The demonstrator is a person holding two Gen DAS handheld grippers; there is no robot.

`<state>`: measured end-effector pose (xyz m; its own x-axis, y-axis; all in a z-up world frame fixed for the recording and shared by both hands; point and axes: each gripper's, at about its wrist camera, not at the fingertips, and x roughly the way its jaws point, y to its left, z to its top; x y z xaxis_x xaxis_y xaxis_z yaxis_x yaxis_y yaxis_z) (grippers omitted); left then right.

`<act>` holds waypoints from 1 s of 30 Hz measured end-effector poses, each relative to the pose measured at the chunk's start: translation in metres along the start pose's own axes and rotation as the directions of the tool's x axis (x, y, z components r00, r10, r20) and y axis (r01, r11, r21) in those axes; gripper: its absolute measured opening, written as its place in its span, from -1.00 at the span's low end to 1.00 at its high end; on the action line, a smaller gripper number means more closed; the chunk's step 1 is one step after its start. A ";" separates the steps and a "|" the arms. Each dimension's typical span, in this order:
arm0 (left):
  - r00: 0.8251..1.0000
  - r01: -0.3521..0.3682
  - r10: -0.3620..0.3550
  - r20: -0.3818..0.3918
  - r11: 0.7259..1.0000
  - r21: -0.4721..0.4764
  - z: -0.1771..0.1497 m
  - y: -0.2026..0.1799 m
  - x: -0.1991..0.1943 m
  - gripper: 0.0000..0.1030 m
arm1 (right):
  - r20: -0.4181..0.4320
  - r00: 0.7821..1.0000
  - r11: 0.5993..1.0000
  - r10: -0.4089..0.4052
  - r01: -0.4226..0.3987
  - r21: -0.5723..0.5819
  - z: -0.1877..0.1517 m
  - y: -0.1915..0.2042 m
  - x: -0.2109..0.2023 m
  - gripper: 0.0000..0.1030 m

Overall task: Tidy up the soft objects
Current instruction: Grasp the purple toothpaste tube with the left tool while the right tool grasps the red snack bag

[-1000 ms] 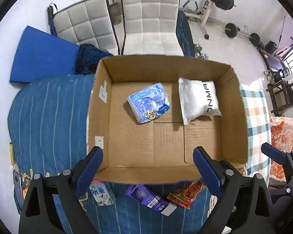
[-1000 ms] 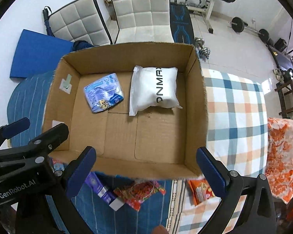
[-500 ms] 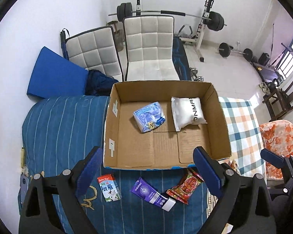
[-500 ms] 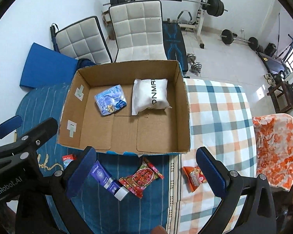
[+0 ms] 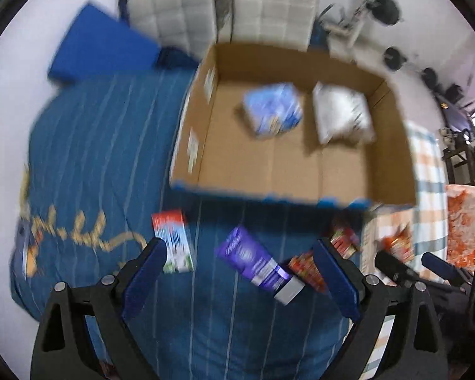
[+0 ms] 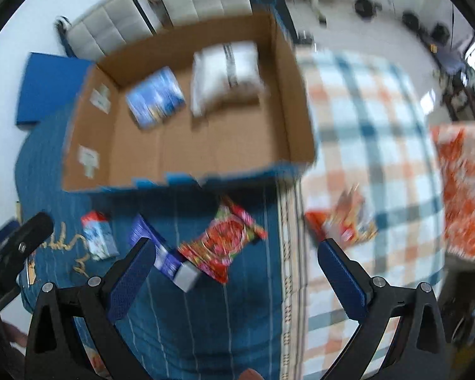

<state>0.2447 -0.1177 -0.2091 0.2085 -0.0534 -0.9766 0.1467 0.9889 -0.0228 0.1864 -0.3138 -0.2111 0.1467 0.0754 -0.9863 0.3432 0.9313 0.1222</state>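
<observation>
Hovering wide open and empty, left gripper and right gripper sit above purple tube and red packet. Packet overlaps tube, so a grab might snag both.

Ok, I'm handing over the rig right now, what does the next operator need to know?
Left tool: open, holding nothing. Right tool: open, holding nothing.
Done: blue pack and white pouch lie in the box.
Left, on the bed in front of the box: milk carton, purple tube, red packet, orange packet.
Frames are motion-blurred; check before grasping.
</observation>
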 end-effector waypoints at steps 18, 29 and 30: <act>0.947 -0.038 -0.014 -0.321 0.987 -0.154 -0.040 -0.001 0.142 0.83 | -0.192 0.979 0.978 0.064 -0.023 0.207 -0.026 -0.008 0.142 0.03; 0.910 -0.003 -0.067 -0.409 0.986 -0.168 -0.055 -0.021 0.182 0.91 | -0.213 0.977 0.988 0.008 0.025 0.155 -0.064 -0.033 0.134 0.02; 0.906 0.002 -0.069 -0.417 0.987 -0.160 -0.056 -0.022 0.185 0.91 | -0.212 0.977 0.987 0.008 0.026 0.157 -0.065 -0.034 0.135 0.02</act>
<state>0.2264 -0.1419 -0.4012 -0.2248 -0.0592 -0.9726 -0.0098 0.9982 -0.0584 0.1344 -0.3118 -0.3552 -0.0507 0.1564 -0.9864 0.4887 0.8652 0.1121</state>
